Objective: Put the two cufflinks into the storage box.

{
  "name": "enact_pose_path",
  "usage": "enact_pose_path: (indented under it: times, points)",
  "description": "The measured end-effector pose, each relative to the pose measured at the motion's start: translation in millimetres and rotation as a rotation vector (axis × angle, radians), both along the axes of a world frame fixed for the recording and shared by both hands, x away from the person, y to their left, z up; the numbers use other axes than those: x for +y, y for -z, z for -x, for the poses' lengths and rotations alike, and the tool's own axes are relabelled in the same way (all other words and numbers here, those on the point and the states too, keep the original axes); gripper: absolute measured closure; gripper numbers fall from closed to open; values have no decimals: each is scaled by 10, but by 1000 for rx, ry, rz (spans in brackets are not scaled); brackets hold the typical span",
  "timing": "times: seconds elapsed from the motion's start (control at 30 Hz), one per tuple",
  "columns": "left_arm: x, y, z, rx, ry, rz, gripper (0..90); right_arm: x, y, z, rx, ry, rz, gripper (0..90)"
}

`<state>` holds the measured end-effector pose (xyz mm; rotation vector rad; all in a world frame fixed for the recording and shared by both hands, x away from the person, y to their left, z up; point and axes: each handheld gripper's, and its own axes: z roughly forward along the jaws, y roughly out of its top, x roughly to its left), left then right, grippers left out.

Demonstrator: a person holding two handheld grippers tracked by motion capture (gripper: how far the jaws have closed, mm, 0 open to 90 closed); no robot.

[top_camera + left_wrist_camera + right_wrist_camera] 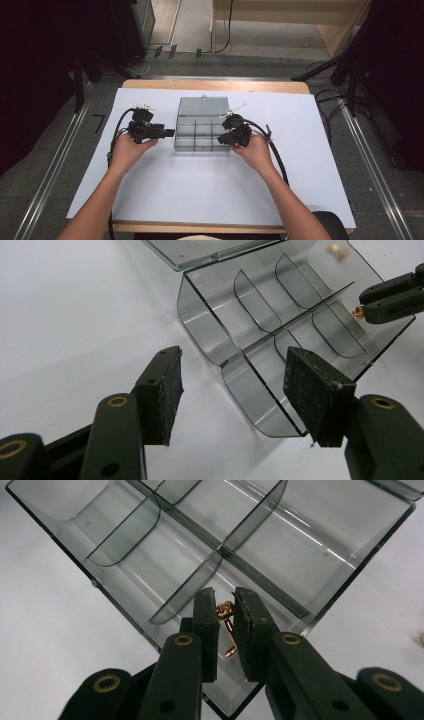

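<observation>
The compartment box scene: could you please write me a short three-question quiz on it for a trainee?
1. True or false: the left gripper is shut on the smoked plastic compartment box.
2. What sits between the right gripper's fingers?
A. a small gold-coloured earring
B. a steel bolt
C. a blue bead
3. Fill in: the box's lid is ____ and lies on the far side of the box.

Key
1. False; it is open, with the box's near corner between its spread fingers.
2. A
3. open
</observation>
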<state>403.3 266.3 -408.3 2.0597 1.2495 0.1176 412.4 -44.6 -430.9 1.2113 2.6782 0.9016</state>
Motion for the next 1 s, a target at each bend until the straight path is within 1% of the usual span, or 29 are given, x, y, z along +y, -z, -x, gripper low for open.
enact_pose_path:
  times: [0.17, 0.33, 0.6, 0.8, 0.87, 0.93, 1.0]
  points:
    - [4, 8, -5, 1, 0, -4, 416, 29, 51, 7, 17, -8, 8, 813]
    - [1, 14, -10, 0, 4, -9, 416, 46, 60, 10, 16, -16, 15, 812]
    - [-9, 18, -11, 0, 7, -16, 416, 78, 88, 21, 26, -20, 21, 809]
    - [-12, 19, -12, 1, 6, -14, 416, 64, 72, 19, 14, -21, 19, 793]
    - [-10, 19, -13, 0, 7, -15, 416, 55, 38, 25, 7, -12, 12, 782]
    - [-8, 19, -13, -1, 6, -15, 416, 44, 17, 26, -2, -17, 8, 779]
    - [-7, 19, -13, -2, 6, -15, 415, 20, -46, 41, -23, -14, -6, 759]
